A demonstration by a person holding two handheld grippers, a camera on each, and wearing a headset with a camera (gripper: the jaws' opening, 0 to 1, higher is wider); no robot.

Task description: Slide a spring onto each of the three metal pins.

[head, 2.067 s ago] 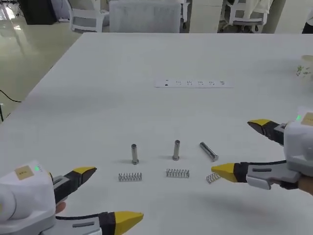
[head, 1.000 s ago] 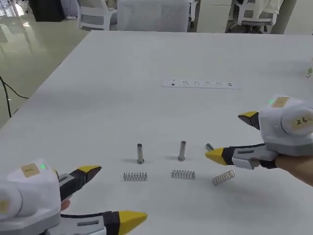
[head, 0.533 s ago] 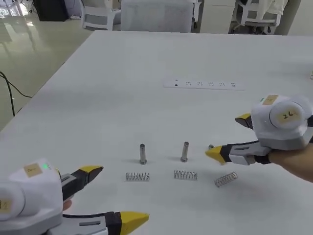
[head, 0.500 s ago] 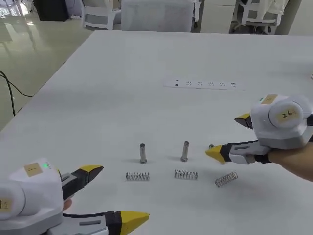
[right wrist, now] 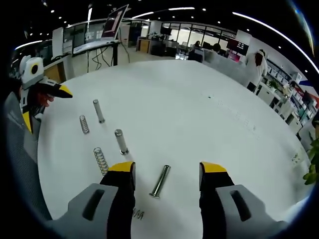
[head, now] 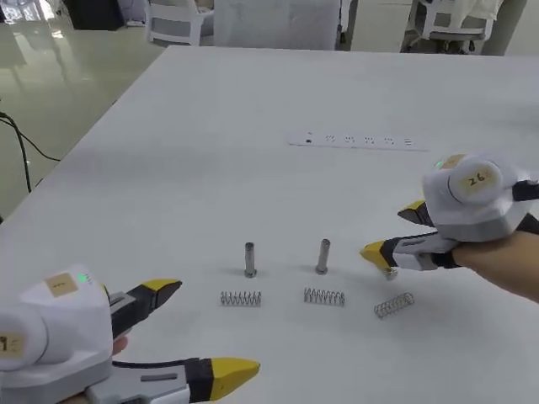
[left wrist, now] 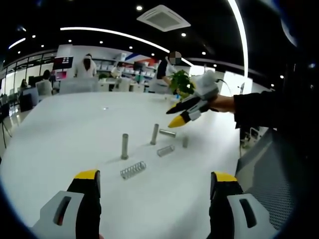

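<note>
Two metal pins stand upright point(head: 250, 259) point(head: 323, 256) on the white table. The third pin point(right wrist: 160, 180) lies flat, straddled by the jaws of my open right gripper point(right wrist: 167, 168) point(head: 392, 231) without touching them. Three springs lie in a row in front of the pins: the left spring point(head: 241, 298), the middle spring point(head: 324, 296) and the right spring point(head: 394, 305). My left gripper point(head: 202, 330) point(left wrist: 154, 175) hovers open near the table's front edge, with nothing between its jaws. From it the upright pins point(left wrist: 124, 146) point(left wrist: 155, 134) and the nearest spring point(left wrist: 133, 169) lie ahead.
A white power strip point(head: 358, 141) lies flat farther back on the table point(head: 210, 151). Office chairs point(head: 178, 18) stand past the far edge. A potted plant point(left wrist: 180, 82) stands at the table's far right.
My right gripper has moved from beside the right spring to the lying pin and now straddles it. The left gripper has stayed put. The head camera has shifted slightly.
</note>
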